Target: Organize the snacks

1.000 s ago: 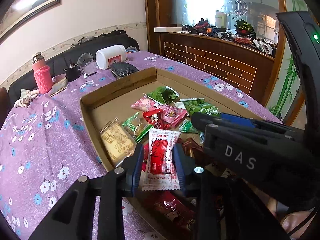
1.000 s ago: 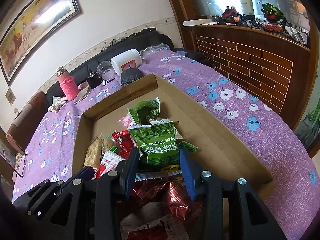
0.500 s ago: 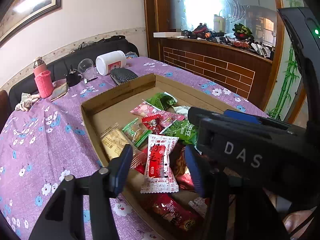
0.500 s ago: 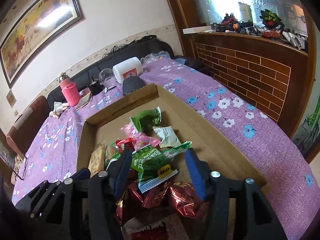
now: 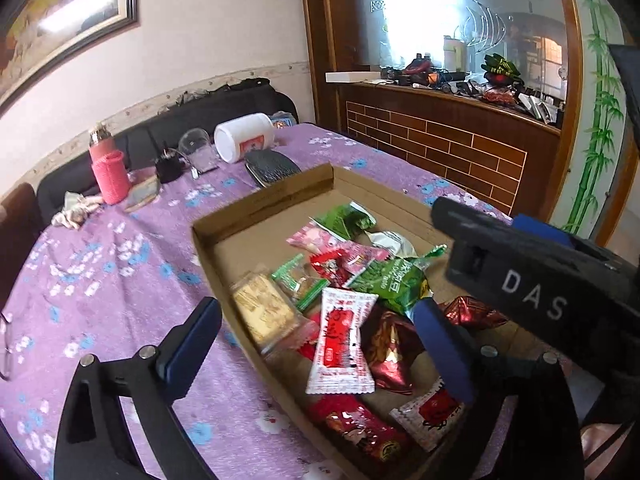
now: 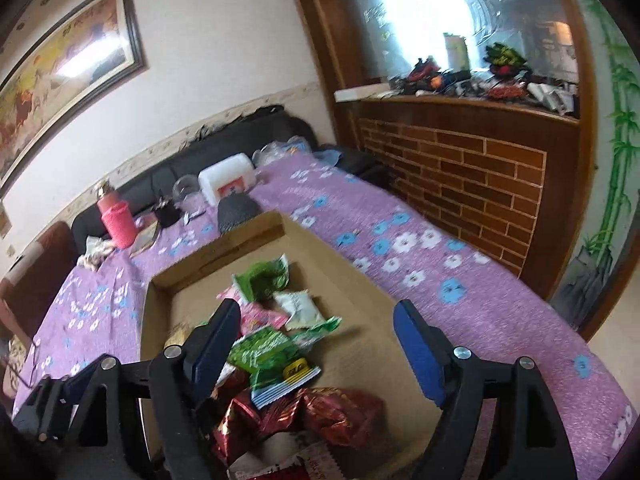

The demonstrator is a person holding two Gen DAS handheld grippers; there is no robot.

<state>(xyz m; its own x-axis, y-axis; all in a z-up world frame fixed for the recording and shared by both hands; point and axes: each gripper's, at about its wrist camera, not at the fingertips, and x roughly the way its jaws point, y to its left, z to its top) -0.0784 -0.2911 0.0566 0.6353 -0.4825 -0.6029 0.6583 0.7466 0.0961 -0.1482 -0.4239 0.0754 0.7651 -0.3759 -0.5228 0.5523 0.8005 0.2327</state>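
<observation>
Both tongs released since a second ago: left gripper [image 5: 318, 350] gaping, red-white packet [image 5: 341, 348] dropped in the cardboard tray [image 5: 262, 204]; right gripper [image 6: 316, 346] gaping above the green pea bag [image 6: 270, 354]. Next pick: probably one loose packet, gripped mid-body. Beyond: purple flowered tablecloth [image 5: 100, 280], pink flask [image 5: 108, 168], white jar [image 5: 244, 136], brick-faced counter [image 6: 460, 160].

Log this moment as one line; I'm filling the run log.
left gripper: open | right gripper: open | red-and-white packet: lying in cardboard tray | green pea packet: on snack pile
</observation>
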